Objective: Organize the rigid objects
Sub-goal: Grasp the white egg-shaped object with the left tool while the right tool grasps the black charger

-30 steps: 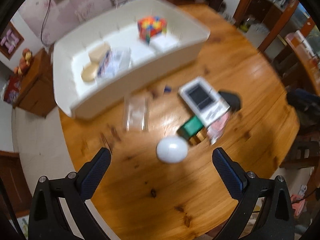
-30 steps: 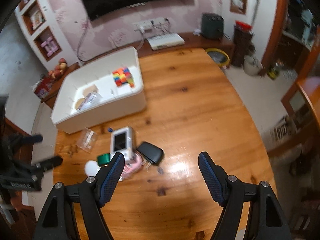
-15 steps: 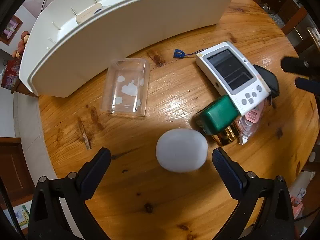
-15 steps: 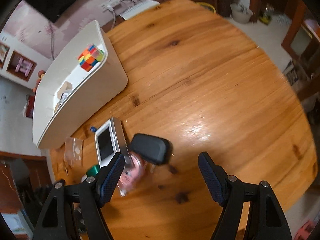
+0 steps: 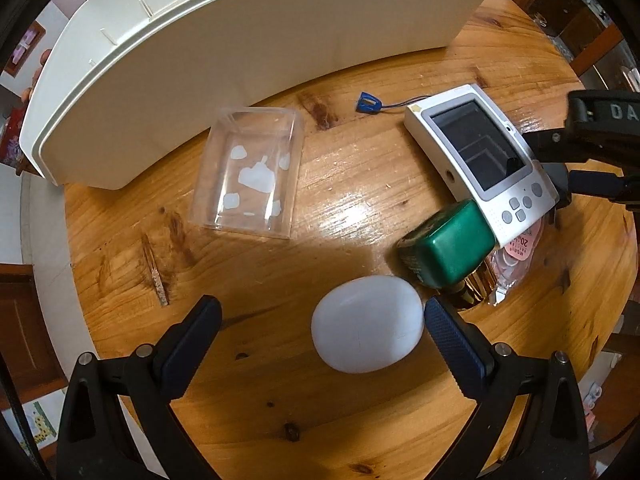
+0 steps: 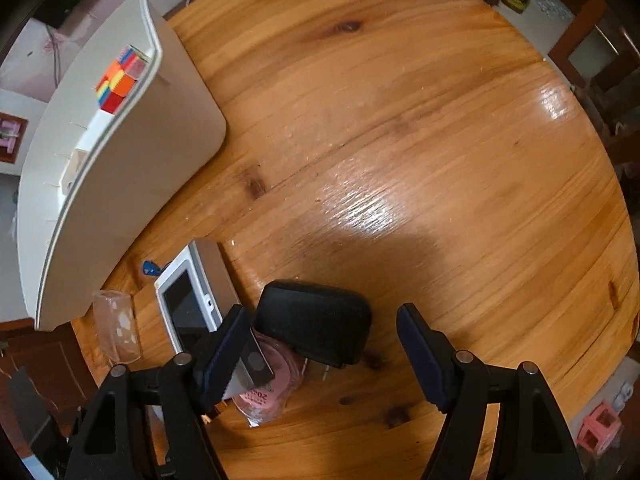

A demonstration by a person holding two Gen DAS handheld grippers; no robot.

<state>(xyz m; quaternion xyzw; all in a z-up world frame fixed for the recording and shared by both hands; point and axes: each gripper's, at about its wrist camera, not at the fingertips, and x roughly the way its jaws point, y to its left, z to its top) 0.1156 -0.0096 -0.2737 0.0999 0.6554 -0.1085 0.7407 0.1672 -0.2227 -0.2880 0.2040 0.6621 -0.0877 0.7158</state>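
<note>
Nearest, the left gripper hangs wide open over the wooden table, holding nothing; a white egg-shaped object lies between its fingers, hard against the right one, long axis roughly across the gap. Likewise, the right gripper gapes empty around a black case, nearer its left finger. Beyond lie a green box, a white handheld device, a clear plastic box, then the white bin.

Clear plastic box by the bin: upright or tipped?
Tipped: the clear plastic box lies on its side on the table, apparently empty.
</note>
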